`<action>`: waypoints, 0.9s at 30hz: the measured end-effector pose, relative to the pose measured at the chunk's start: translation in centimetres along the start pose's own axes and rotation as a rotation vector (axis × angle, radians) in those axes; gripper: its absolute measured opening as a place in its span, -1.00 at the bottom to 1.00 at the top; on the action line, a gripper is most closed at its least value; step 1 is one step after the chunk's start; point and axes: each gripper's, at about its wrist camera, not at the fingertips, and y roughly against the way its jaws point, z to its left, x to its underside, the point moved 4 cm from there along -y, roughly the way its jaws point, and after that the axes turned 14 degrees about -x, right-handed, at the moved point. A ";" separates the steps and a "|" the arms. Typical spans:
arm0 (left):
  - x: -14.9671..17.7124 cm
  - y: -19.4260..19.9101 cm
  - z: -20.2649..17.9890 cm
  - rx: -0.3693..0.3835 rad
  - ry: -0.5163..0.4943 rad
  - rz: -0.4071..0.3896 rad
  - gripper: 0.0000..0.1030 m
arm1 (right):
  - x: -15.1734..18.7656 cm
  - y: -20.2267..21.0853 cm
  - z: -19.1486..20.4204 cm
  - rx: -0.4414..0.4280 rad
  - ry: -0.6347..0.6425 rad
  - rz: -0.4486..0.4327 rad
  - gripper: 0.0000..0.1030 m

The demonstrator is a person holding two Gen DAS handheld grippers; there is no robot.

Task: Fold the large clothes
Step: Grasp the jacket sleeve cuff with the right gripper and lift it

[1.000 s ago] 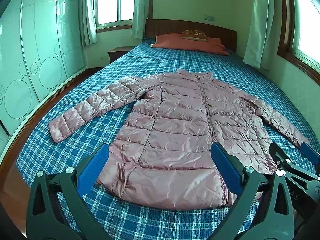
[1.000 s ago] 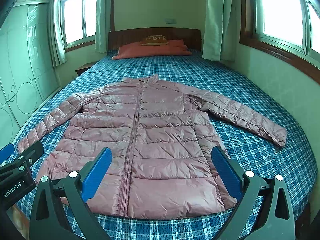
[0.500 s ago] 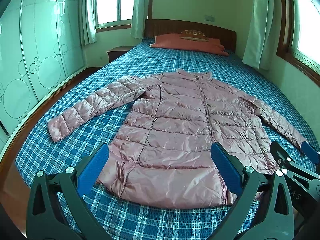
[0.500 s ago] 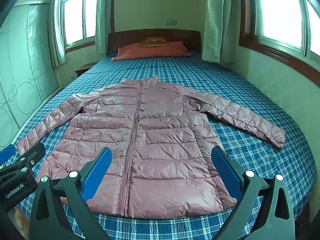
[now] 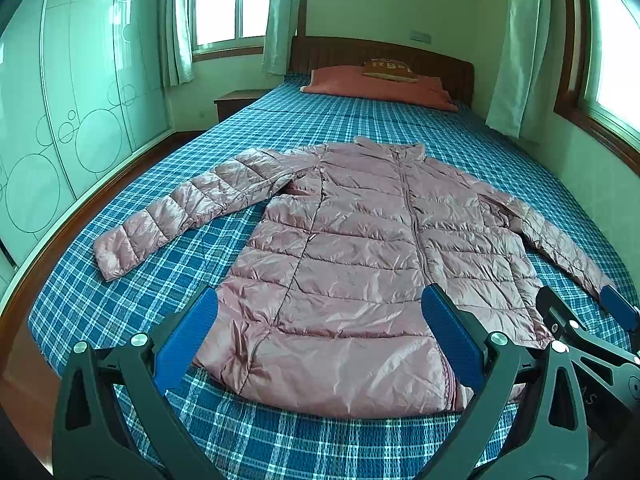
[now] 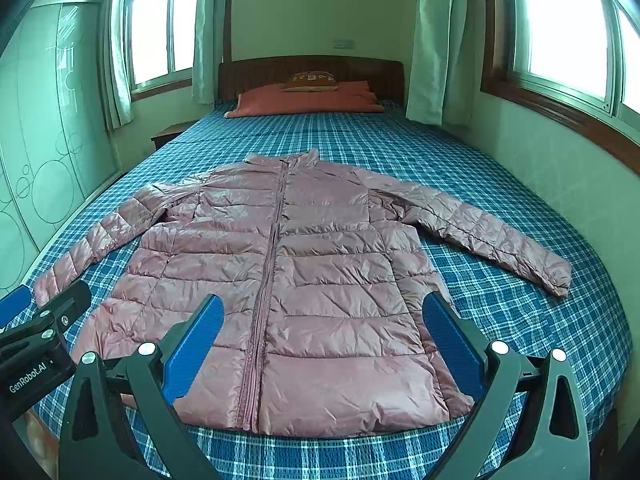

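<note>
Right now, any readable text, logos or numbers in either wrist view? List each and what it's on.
"GenRobot.AI": white print on the black body of the left gripper, seen at the lower left of the right wrist view.
"A S": two faint letters, part of a longer print, on the right gripper body in the left wrist view; the rest is cut off.
Pattern or lettering on the small brown cushion at the headboard: too blurred to read.
The pink jacket shows no readable label.

Glossy quilted jacket (image 5: pixel 360 264), woven bedspread (image 5: pixel 304 128)
</note>
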 end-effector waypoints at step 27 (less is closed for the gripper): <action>0.4 -12.2 2.1 -0.042 0.093 0.234 0.24 | 1.5 -6.6 -10.4 -0.077 -0.313 0.096 0.90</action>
